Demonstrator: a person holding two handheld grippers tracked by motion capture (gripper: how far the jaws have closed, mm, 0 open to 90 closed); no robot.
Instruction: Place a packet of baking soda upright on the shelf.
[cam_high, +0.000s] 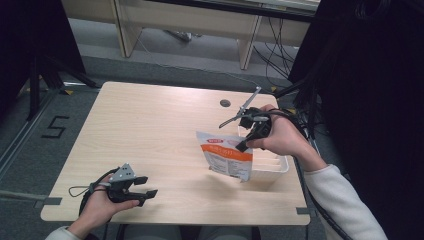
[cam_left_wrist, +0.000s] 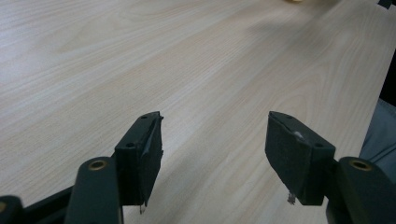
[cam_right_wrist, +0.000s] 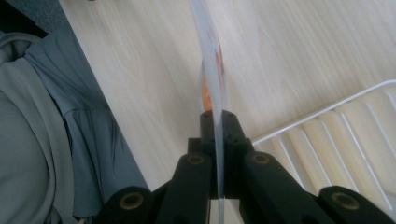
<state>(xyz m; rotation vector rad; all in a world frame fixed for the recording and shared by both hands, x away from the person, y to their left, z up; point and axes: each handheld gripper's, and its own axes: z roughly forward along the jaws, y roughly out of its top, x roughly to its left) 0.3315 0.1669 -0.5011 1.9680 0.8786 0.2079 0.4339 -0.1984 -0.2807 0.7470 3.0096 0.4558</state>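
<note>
Your right gripper (cam_high: 243, 145) pinches top edge of orange-and-white pouch (cam_high: 225, 159), hanging upright against white tray (cam_high: 272, 169) near table (cam_high: 150, 130) right edge; likely ready for slotting; your left gripper (cam_high: 146, 194) rests spread, idle

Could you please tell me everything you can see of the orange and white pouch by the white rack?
The pouch is a flat, flexible packet that looks like plastic film, white with a broad orange band and small print too blurred to read. It stands roughly upright, its lower edge at the table beside the white ribbed rack. The right gripper pinches its upper right edge, jaws closed on it; in the right gripper view the pouch appears edge-on, thin and slightly translucent.
</note>
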